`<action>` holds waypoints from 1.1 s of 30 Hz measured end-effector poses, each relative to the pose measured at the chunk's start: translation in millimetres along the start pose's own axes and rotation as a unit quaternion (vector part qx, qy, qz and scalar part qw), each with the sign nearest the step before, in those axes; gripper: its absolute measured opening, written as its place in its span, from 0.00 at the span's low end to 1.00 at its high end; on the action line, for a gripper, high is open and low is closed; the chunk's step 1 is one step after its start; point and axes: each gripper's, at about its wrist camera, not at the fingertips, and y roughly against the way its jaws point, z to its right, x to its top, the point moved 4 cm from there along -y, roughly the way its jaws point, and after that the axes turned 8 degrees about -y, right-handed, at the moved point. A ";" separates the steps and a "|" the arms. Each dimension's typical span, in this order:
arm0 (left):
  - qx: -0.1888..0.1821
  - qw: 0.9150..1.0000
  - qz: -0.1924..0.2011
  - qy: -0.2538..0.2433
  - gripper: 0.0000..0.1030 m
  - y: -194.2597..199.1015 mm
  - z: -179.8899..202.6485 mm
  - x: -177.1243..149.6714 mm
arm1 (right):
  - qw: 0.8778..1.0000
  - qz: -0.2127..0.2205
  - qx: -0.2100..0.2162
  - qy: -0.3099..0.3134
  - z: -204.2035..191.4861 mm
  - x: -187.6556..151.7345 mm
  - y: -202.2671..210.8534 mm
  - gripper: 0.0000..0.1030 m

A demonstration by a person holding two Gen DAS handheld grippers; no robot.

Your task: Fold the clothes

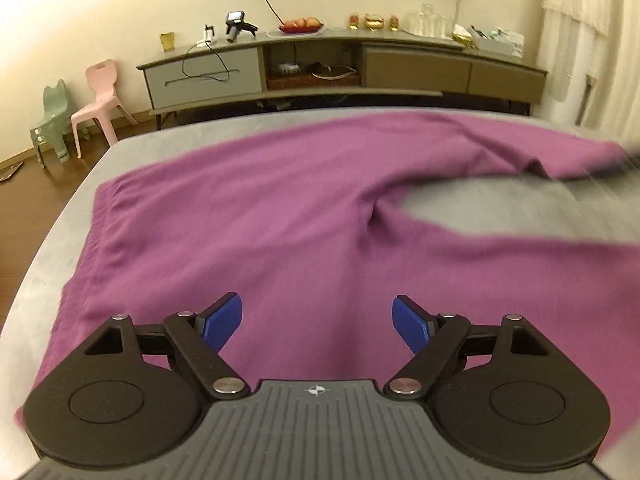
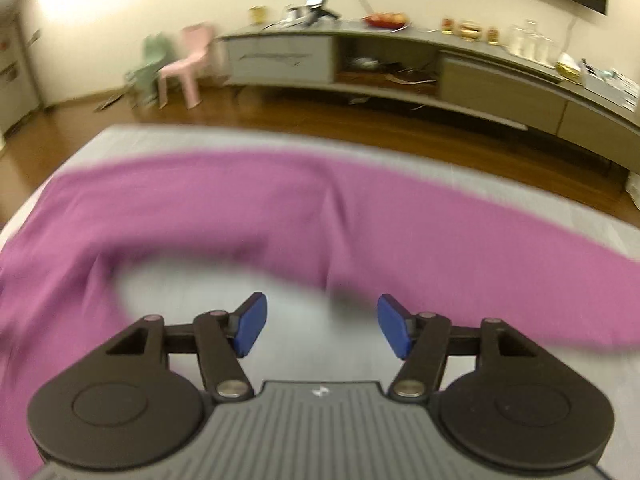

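Observation:
A purple garment (image 1: 256, 220) lies spread on a grey table (image 1: 68, 216), with two long parts splitting toward the right around a bare grey patch. My left gripper (image 1: 317, 322) is open and empty, hovering over the wide purple part. In the right wrist view the same garment (image 2: 248, 204) curves around a bare patch of table (image 2: 224, 280). My right gripper (image 2: 321, 326) is open and empty above that bare patch, near the cloth's inner edge. The right wrist view is blurred.
Beyond the table's far edge is wooden floor and a long low cabinet (image 1: 320, 60) with fruit, glasses and small items on top. A pink chair (image 1: 100, 100) and a green chair (image 1: 50, 120) stand at the far left. A curtain (image 1: 580, 40) hangs at right.

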 end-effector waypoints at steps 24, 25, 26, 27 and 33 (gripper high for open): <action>0.097 0.966 -0.080 0.226 0.93 -111.4 -215.5 71.4 | 0.950 0.049 -0.166 -0.259 351.7 82.5 33.3 0.81; 0.095 0.962 -0.082 0.242 0.93 -121.2 -224.8 71.3 | 0.949 0.045 -0.168 -0.263 358.9 85.0 23.5 0.81; 0.095 0.958 -0.083 0.256 0.93 -128.9 -232.0 70.4 | 0.948 0.040 -0.175 -0.263 363.1 87.0 12.6 0.81; 0.098 0.955 -0.083 0.267 0.93 -136.8 -238.9 69.8 | 0.948 0.036 -0.181 -0.260 362.8 87.7 1.3 0.81; 0.089 0.959 -0.093 0.252 0.97 -167.0 -248.4 64.5 | 0.954 0.029 -0.175 -0.243 362.8 85.1 -26.7 0.71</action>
